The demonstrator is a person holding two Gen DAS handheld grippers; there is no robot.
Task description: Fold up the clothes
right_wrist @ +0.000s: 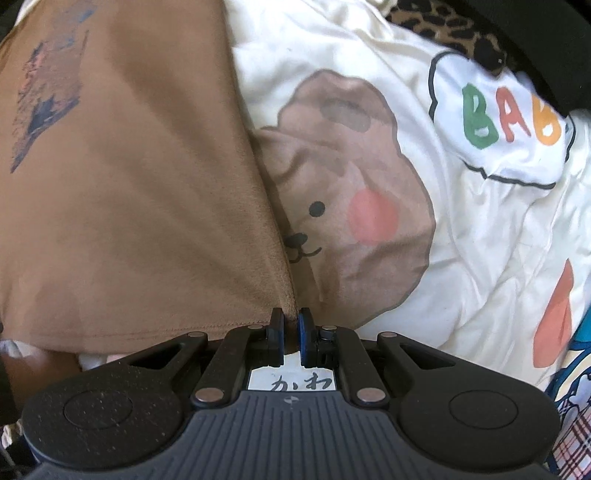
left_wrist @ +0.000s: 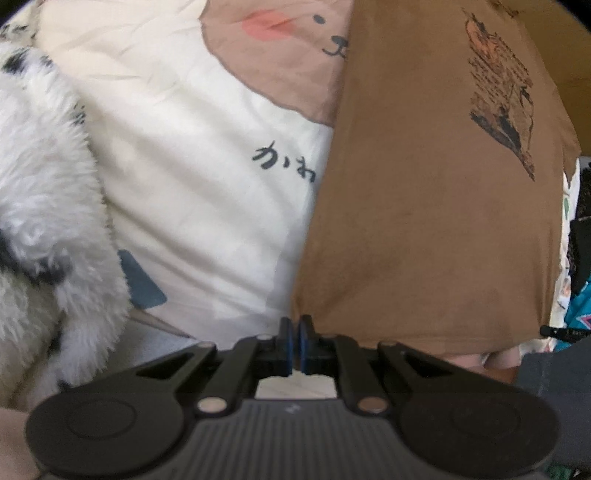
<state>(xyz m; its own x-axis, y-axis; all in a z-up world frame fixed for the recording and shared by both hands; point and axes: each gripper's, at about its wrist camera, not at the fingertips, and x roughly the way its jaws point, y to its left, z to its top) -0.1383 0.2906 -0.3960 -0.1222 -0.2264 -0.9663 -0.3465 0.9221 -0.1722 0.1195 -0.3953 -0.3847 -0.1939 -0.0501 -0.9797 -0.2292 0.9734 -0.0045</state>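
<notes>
A brown T-shirt (left_wrist: 424,206) with a dark printed graphic hangs stretched over a cream bear-print quilt (left_wrist: 192,155). My left gripper (left_wrist: 296,322) is shut on the shirt's lower left corner by the hem. In the right wrist view the same brown T-shirt (right_wrist: 129,177) fills the left half, and my right gripper (right_wrist: 291,320) is shut on its lower right corner. The hem runs between both corners, and the shirt's far end is out of view.
A fluffy white and black plush blanket (left_wrist: 44,206) lies left of the quilt. Leopard-print fabric (right_wrist: 443,26) sits at the quilt's far edge. Teal cloth (left_wrist: 580,310) and plaid fabric (right_wrist: 576,435) lie at the right.
</notes>
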